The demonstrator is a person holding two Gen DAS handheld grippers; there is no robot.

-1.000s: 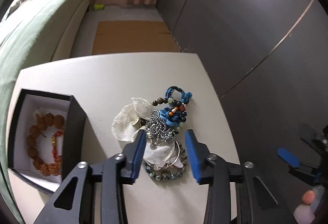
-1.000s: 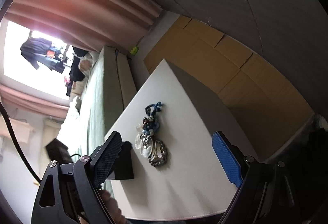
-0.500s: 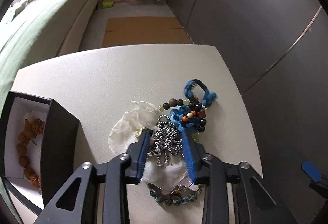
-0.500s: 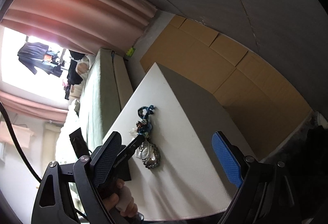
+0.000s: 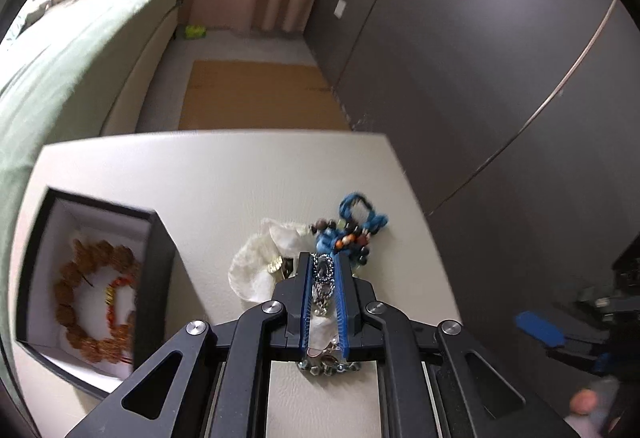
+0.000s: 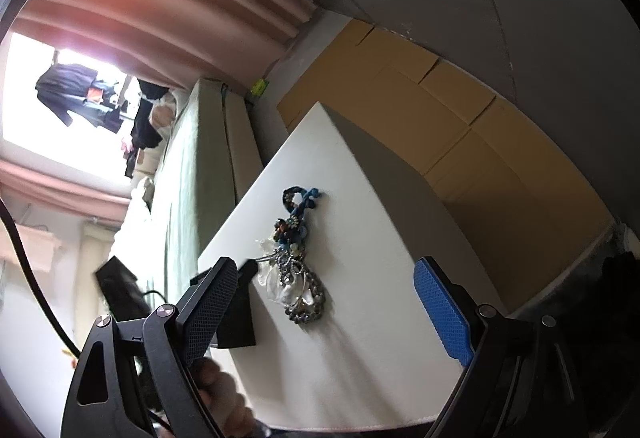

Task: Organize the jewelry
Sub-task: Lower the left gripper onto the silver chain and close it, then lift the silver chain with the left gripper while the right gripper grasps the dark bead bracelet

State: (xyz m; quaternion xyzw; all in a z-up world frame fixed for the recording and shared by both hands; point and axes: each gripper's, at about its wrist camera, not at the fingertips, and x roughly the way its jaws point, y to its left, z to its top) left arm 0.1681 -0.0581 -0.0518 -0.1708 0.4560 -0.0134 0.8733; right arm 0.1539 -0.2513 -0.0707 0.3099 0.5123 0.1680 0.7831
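Since the earlier frames the left hand-held gripper [image 5: 323,270] has gone from spread wide over the jewelry pile [image 5: 316,262] to clenched on the silver chain [image 5: 322,278] at the pile's middle; the right hand-held gripper [image 6: 320,302] stays spread, off the table's [image 5: 200,173] near edge, grasping nothing.

Handling, judged: chain is limp, light, slippery metal; likely snagged with the blue cord bracelet [image 5: 352,226] and the dark bead ring [image 5: 328,365]; lift slowly, since neighbours may drag along; hold a bunched section, not a single link; white pouches [image 5: 260,262] soft, touching the chain.

Pile lies mid-table, right of the box.

Containers: black box [image 5: 160,278], white-lined, open, on the table's left; holds one brown bead bracelet [image 5: 96,294] with red accents; room remains beside it.
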